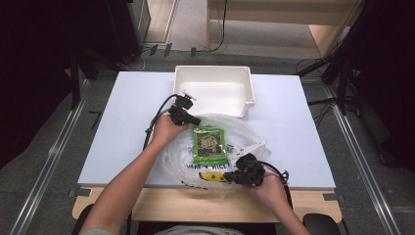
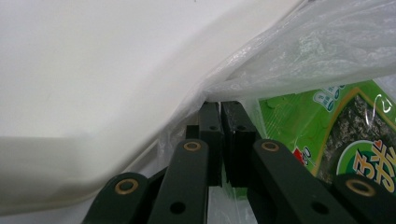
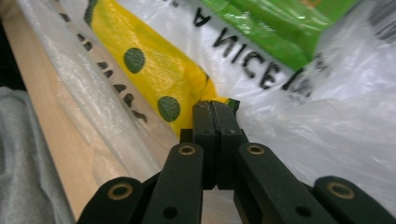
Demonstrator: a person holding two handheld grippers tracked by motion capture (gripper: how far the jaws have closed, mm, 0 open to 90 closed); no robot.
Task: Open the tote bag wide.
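My left gripper [image 1: 195, 120] sits at the far left rim of the clear plastic bag [image 1: 244, 132], jaws pressed together on the film; in the left gripper view [image 2: 219, 109] the thin plastic is pinched between the pads, with the white bin's [image 1: 214, 71] wall rising just behind it. My right gripper [image 1: 230, 177] is at the near edge of the table [image 1: 127, 122], jaws likewise clamped tight; the right gripper view [image 3: 215, 106] shows them nipping the corner of the yellow packet with green dots [image 3: 144, 60] together with the bag film over it. The green seaweed packet [image 1: 209, 144] lies flat in the bag's middle, between my two grippers, touching neither. The bag bears black lettering [image 3: 254, 58] and sprawls across the table just in front of the bin. The yellow packet [image 1: 210, 176] lies at the bag's near edge, beside the table's wooden lip [image 3: 51, 107].
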